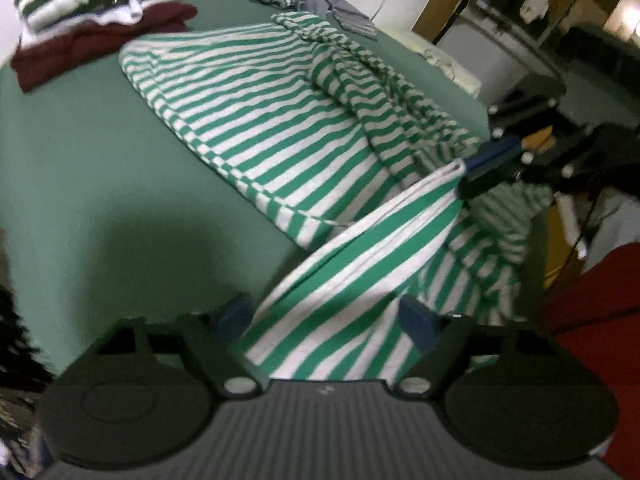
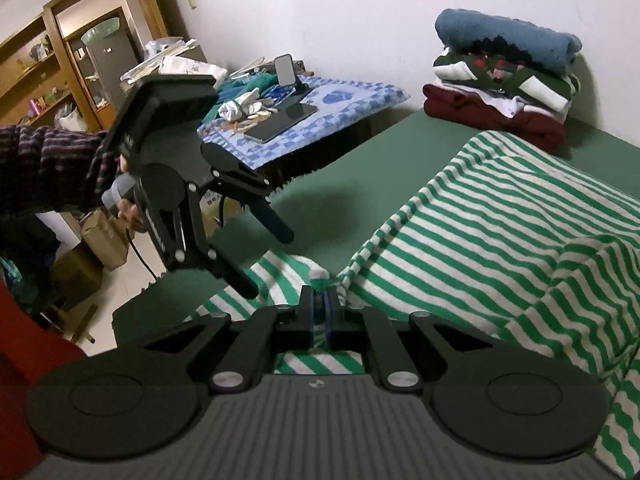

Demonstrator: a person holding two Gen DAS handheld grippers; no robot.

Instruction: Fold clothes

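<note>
A green-and-white striped shirt (image 1: 256, 120) lies spread on the green bed sheet (image 1: 80, 168), with one sleeve bunched on top. My right gripper (image 1: 468, 172) is shut on a hem corner of the shirt and holds it a little off the bed. In the right wrist view its fingers (image 2: 320, 292) pinch a small tuft of the striped shirt (image 2: 500, 240). My left gripper (image 1: 326, 316) is open, with the lifted strip of shirt running between its wide-apart fingers. In the right wrist view the left gripper (image 2: 267, 263), held by a hand, hovers just over the same strip.
A stack of folded clothes (image 1: 100, 20) (image 2: 500, 92) sits at the bed's far corner by the wall. A grey garment (image 1: 316, 0) lies beyond the shirt. A side table with a blue cloth (image 2: 340, 96), phones and clutter stands beside the bed. Wooden shelves (image 2: 60, 60) stand behind.
</note>
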